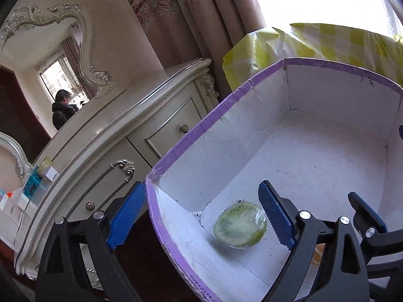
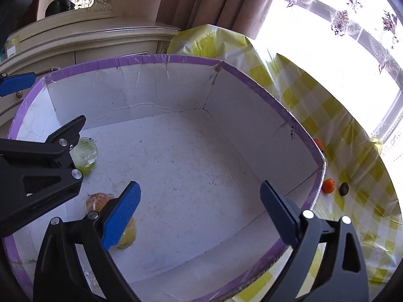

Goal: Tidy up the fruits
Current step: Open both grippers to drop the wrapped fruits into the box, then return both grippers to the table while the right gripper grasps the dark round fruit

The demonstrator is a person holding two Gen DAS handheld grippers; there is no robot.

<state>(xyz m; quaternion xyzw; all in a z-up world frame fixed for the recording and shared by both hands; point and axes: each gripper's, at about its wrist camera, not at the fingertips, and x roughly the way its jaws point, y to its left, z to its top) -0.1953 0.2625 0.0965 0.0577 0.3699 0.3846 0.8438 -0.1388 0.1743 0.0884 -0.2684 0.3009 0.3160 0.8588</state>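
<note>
While both grippers, left gripper (image 1: 201,216) and right gripper (image 2: 199,216), gape empty: white purple-rimmed cardboard box (image 2: 176,61) containing plastic-wrapped green fruit half (image 1: 240,224) and wrapped orange-yellow fruit (image 2: 127,236).

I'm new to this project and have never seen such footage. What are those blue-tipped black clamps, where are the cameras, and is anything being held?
They are two hand-held grippers a person uses; each carries a fisheye camera looking along its fingers. Left gripper and right gripper both stand open, holding nothing. Below them is a white cardboard box with purple rim on a yellow checked tablecloth. Inside lie a plastic-wrapped green fruit and a wrapped yellow-orange fruit. Small orange fruits wait outside.
</note>
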